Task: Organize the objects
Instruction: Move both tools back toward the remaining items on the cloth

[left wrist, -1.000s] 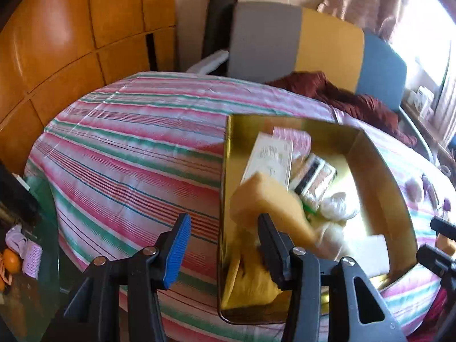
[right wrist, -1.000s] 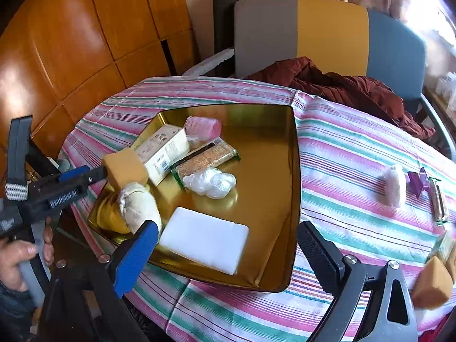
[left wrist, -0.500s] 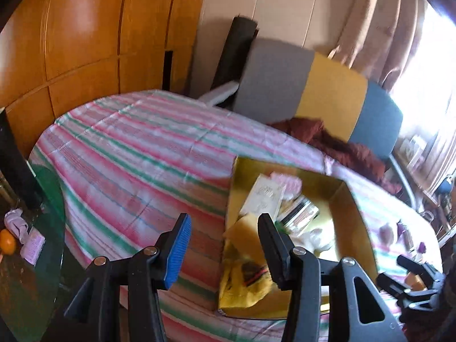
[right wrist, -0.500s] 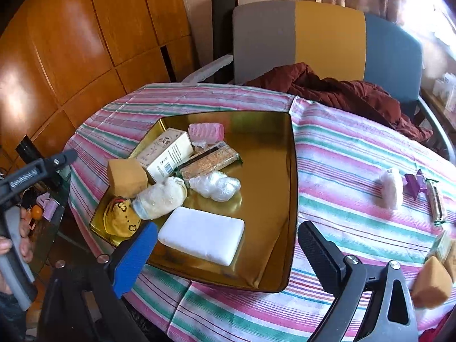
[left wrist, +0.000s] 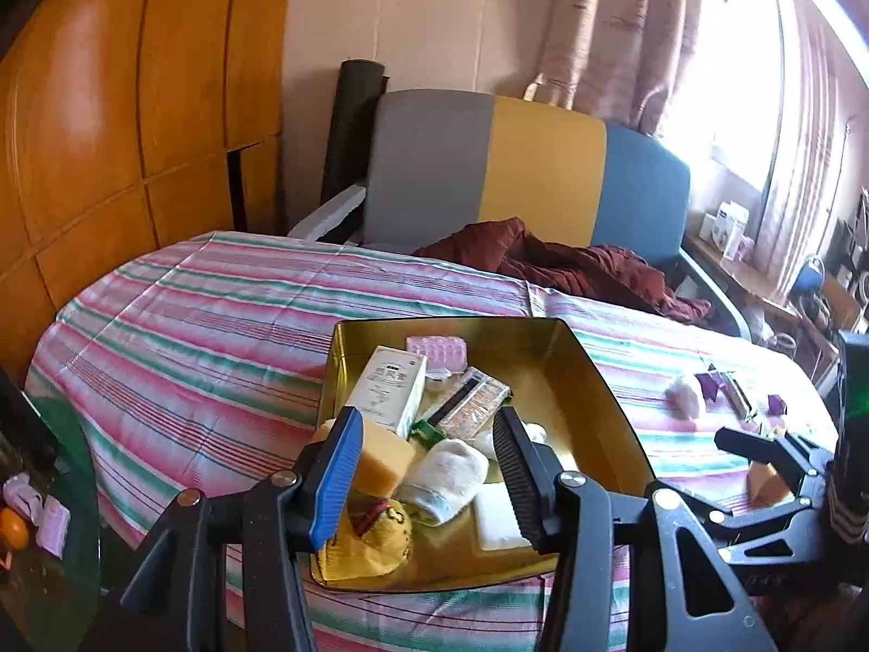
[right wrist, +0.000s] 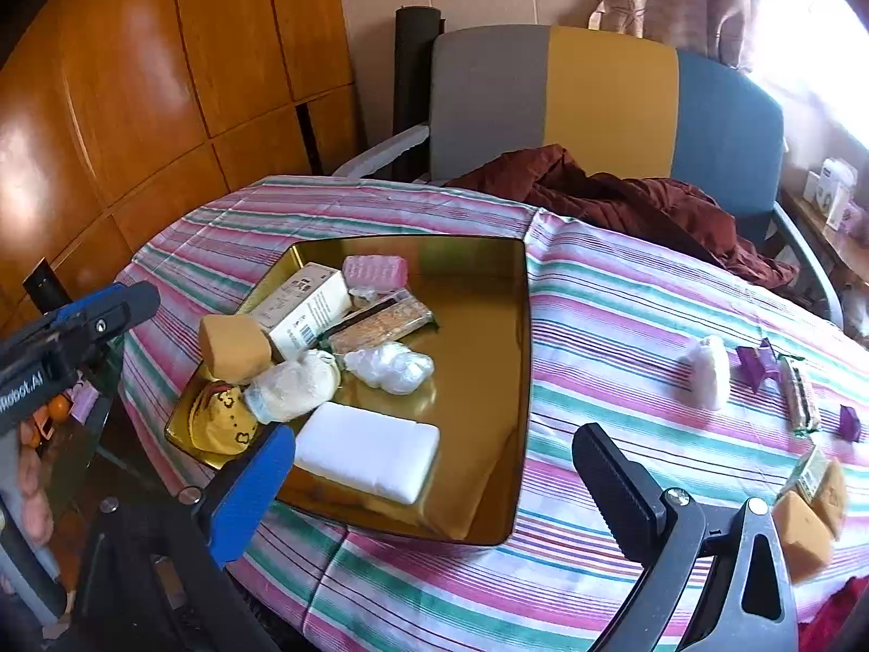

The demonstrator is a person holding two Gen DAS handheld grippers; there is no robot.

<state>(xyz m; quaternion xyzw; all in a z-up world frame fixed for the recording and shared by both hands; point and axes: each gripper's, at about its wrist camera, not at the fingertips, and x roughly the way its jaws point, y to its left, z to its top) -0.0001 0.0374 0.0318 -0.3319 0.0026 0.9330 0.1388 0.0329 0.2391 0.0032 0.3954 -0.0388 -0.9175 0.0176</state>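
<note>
Left tool — tilted down, empty, above tray

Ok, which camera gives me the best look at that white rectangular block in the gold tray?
The right wrist view. The white block lies almost fully in sight near the gold tray's front edge. In the left wrist view the left gripper's black finger hides most of it, leaving one pale patch.

**A bright room with wood panels and a striped table**

The left wall is clad in glossy orange wood panels. A chair backed in grey, yellow and blue is set at the far edge of the table, which is covered in striped cloth. Strong daylight is admitted through a curtained window at the right.
</note>
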